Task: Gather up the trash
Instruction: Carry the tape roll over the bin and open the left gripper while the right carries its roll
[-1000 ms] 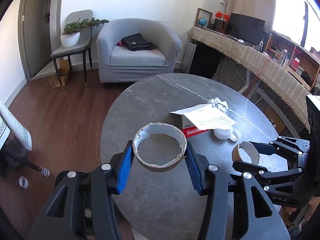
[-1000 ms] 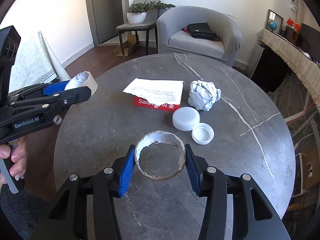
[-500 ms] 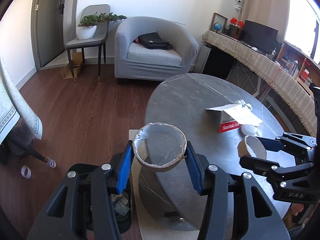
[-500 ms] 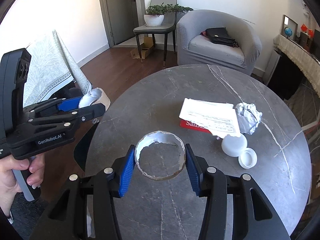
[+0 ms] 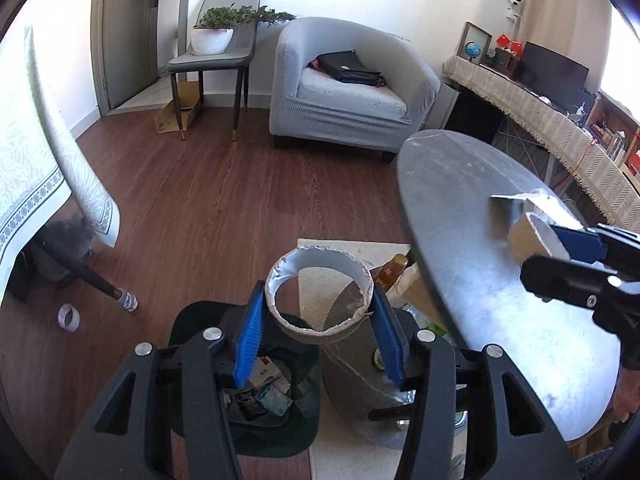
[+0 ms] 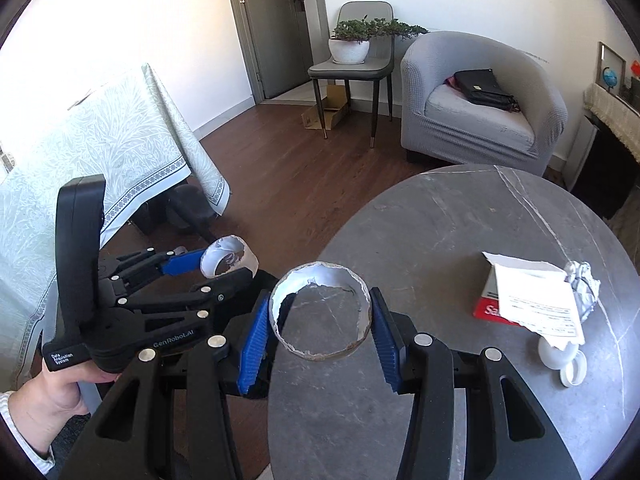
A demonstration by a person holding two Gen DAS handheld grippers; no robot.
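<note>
Gripping torn cardboard tape rings, openings facing the cameras, left fingers (image 5: 319, 316) hold one ring (image 5: 320, 294) above the dark trash bin (image 5: 256, 392); right fingers (image 6: 320, 320) clasp another ring (image 6: 320, 312) over the grey marble counter (image 6: 440, 240).

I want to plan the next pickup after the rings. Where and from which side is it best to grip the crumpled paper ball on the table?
Grip the crumpled paper ball across its middle, coming from above. It is a soft, uneven lump, so the fingers can close on its bulk. The red box with the loose paper sheet lies close on its left, so a low sideways approach from there looks blocked.
</note>
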